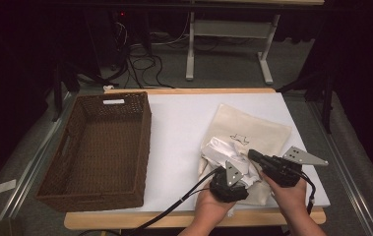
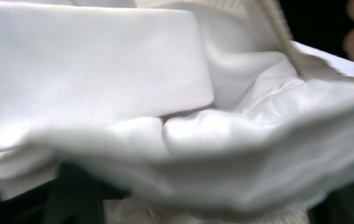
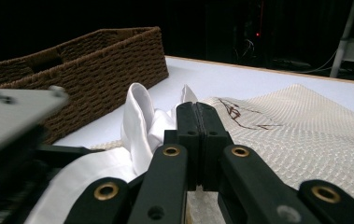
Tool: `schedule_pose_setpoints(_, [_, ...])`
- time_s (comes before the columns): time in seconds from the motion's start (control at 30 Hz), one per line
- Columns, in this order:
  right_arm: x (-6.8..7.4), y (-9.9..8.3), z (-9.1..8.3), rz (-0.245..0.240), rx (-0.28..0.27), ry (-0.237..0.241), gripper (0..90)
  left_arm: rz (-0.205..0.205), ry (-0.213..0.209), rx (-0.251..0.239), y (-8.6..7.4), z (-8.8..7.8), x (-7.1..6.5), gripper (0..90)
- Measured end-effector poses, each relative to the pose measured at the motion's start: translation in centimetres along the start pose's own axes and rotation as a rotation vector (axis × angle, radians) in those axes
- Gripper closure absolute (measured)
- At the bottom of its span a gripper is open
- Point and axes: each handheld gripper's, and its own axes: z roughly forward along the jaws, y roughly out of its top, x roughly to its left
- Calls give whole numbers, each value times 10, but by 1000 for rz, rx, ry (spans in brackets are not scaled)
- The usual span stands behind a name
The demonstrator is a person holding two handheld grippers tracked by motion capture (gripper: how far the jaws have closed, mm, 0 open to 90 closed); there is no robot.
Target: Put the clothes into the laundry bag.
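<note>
white cloth: bunched at mouth of cream mesh bag, near counter's front right corner | left gripper: at the cloth, jaws partly apart, grip cannot be told | right gripper: jaws fully closed, pressed flat together at bag's opening edge | wicker basket: along counter's left edge
</note>
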Motion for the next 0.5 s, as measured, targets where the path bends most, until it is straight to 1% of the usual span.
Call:
schedule_pose_setpoints(0.07, [0,0,0,-3,0,-1,900,-4,5,-16,-2,-9,1,307])
schedule_pose_setpoints(0.1, [0,0,0,0,1,-2,900,-8,1,-21,-3,-14,2,295])
schedule_pose_setpoints(0.13, [0,0,0,-1,1,-4,900,-17,-3,-31,-5,-18,3,293])
schedule_pose_setpoints(0.17, [0,0,0,-1,1,-4,900,-17,-3,-31,-5,-18,3,290])
schedule_pose_setpoints(0.2, [0,0,0,-4,1,-4,900,-25,-8,-37,-6,-24,4,290])
schedule_pose_setpoints(0.3, [1,0,1,-7,1,-4,900,-26,-4,-65,-8,-37,5,287])
schedule_pose_setpoints(0.33, [1,0,1,-7,1,-5,900,-23,-4,-80,-9,-45,5,286])
schedule_pose_setpoints(0.37, [1,0,0,-5,1,-6,900,-23,-4,-80,-9,-45,5,285])
schedule_pose_setpoints(0.4, [1,0,0,-3,2,-8,900,-11,10,-92,-10,-54,6,282])
schedule_pose_setpoints(0.43, [0,0,0,-6,2,-6,900,-11,10,-92,-10,-54,6,280])
schedule_pose_setpoints(0.47, [0,0,-1,-3,2,-7,900,4,42,-98,-12,-62,11,280])
schedule_pose_setpoints(0.5, [0,-1,-1,-3,2,-5,900,3,60,-100,-13,-65,15,278])
